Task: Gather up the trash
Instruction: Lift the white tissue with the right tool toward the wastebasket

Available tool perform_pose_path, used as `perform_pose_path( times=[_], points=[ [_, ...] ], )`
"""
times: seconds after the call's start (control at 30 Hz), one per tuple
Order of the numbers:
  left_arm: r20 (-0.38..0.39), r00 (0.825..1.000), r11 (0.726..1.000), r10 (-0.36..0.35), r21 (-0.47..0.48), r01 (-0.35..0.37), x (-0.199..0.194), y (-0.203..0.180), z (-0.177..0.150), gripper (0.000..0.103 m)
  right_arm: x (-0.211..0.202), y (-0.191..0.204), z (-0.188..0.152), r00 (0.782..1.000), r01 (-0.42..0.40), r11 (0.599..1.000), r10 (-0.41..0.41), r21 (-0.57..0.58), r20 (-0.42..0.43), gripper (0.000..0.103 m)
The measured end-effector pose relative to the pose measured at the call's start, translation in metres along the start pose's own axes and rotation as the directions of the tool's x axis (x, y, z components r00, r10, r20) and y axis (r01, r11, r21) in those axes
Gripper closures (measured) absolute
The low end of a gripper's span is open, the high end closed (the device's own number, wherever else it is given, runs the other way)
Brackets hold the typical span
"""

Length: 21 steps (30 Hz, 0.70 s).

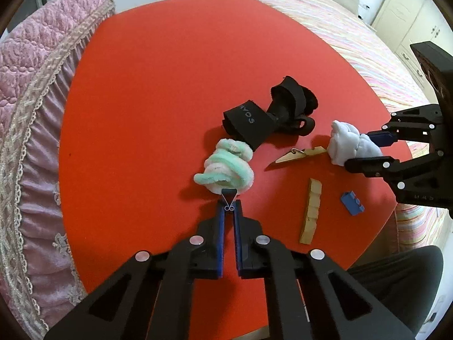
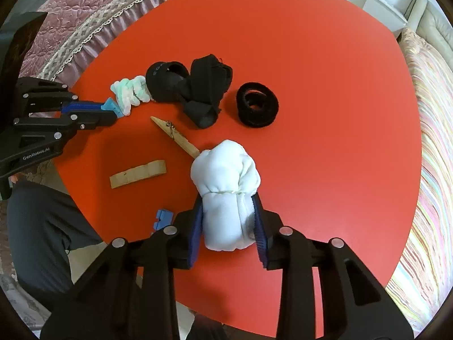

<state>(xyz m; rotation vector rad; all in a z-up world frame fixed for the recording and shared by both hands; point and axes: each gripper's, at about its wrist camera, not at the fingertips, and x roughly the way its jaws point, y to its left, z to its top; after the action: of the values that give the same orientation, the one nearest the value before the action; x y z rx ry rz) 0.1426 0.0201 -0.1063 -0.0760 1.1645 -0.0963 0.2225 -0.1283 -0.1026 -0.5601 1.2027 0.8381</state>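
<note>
My left gripper (image 1: 229, 204) is shut on a small binder clip (image 1: 228, 197), right against a green-and-white fuzzy bundle (image 1: 226, 167) on the red table (image 1: 141, 113). In the right wrist view the clip (image 2: 111, 107) looks blue at the left gripper's (image 2: 114, 113) tip. My right gripper (image 2: 229, 206) is shut on a white rolled cloth bundle (image 2: 226, 187) resting on the table; it also shows in the left wrist view (image 1: 348, 141). A wooden clothespin (image 2: 175, 138) and a wooden strip (image 2: 138, 173) lie between the grippers.
A black strap bundle (image 2: 195, 90) and a black fuzzy ring (image 2: 257, 104) lie further out. A blue toy brick (image 1: 352, 202) sits near the table's near edge. Pink bedding (image 1: 34, 99) and a striped bed (image 1: 354, 42) border the table.
</note>
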Motion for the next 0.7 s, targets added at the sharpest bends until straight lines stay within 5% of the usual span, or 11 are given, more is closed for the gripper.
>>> perform_pose_path(
  times=[0.7],
  points=[
    [0.077,0.997,0.999,0.017,0.042,-0.02,-0.043,-0.015,-0.006,0.097,-0.055,0.0,-0.026,0.991,0.003,0.995,-0.017,0.104,0.136,0.074]
  ],
)
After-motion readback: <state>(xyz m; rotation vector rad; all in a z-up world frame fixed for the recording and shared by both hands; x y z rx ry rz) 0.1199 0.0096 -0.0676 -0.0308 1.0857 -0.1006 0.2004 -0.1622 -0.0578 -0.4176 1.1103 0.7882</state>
